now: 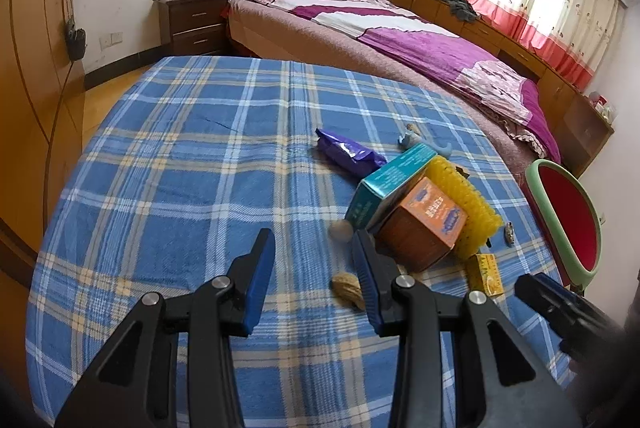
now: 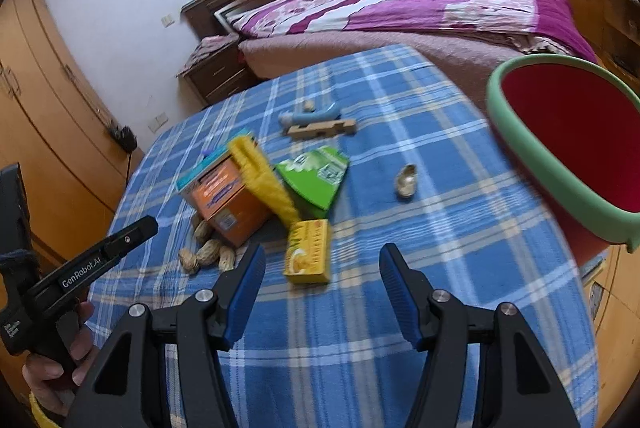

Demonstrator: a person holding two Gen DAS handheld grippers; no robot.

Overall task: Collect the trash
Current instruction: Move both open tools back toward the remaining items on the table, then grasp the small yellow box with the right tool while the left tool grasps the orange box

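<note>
On table, left side: left gripper (image 1: 316, 268) jaws wide apart, holding nothing, hovering by peanuts (image 2: 208, 254).
Peanuts: loose cluster on plaid cloth (image 2: 360, 328), just beside orange box (image 2: 232, 199); light, brittle shells, likely to roll; pinch across the waist.
Centre pile: orange box under teal box (image 1: 388, 179) and yellow brush (image 2: 264, 183); cardboard light, crushable; grip short sides.
Yellow box (image 2: 308, 252): nearest right gripper (image 2: 322, 284), lying flat; light, stiff.
Right gripper: spread wide, empty.
Far right: red bin (image 2: 520, 131) at table edge, probable drop spot.
</note>
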